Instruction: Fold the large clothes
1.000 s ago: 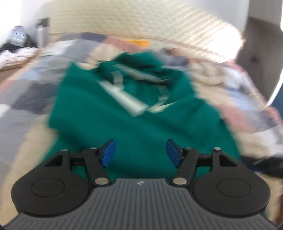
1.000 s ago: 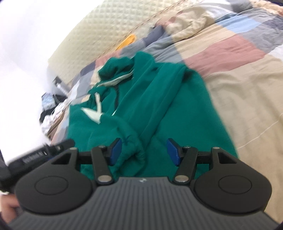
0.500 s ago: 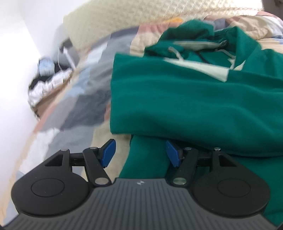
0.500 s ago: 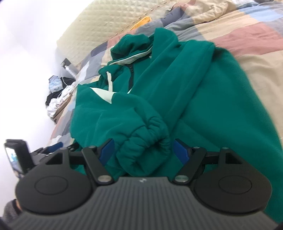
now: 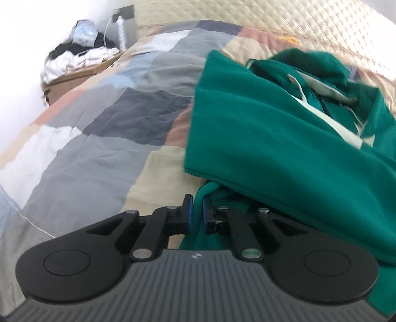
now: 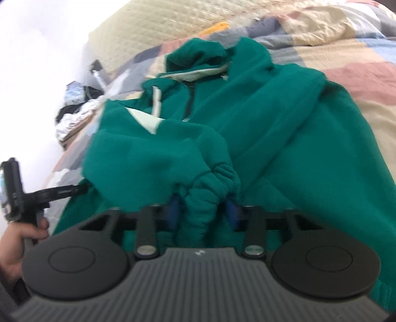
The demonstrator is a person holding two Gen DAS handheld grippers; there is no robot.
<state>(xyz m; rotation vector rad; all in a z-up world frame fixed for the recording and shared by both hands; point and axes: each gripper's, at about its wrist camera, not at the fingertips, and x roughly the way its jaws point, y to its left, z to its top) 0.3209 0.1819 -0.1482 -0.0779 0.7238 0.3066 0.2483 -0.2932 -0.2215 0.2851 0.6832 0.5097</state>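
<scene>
The right wrist view alone shows the hoodie's [image 6: 284,138] gathered cuff [image 6: 212,188], bunched between the blue pads of the right gripper [image 6: 201,210]; its jaws have just been closing and now pinch that thick fleece. It also catches the left gripper [image 6: 61,192] from outside, reaching in at the garment's near left edge, with a hand [image 6: 17,245] on its handle.

The left wrist view shows what that one hides: the left gripper [image 5: 195,214] has just snapped nearly shut, and a thin fold of hem stands between its pads. Ahead and right of these fingers lies a flat folded panel with a pale lining and drawcords.

The hoodie is soft green fleece, spread on a patchwork quilt [image 5: 104,138] of grey, beige and pink blocks. Beyond is a diamond-quilted headboard [image 5: 284,22].
</scene>
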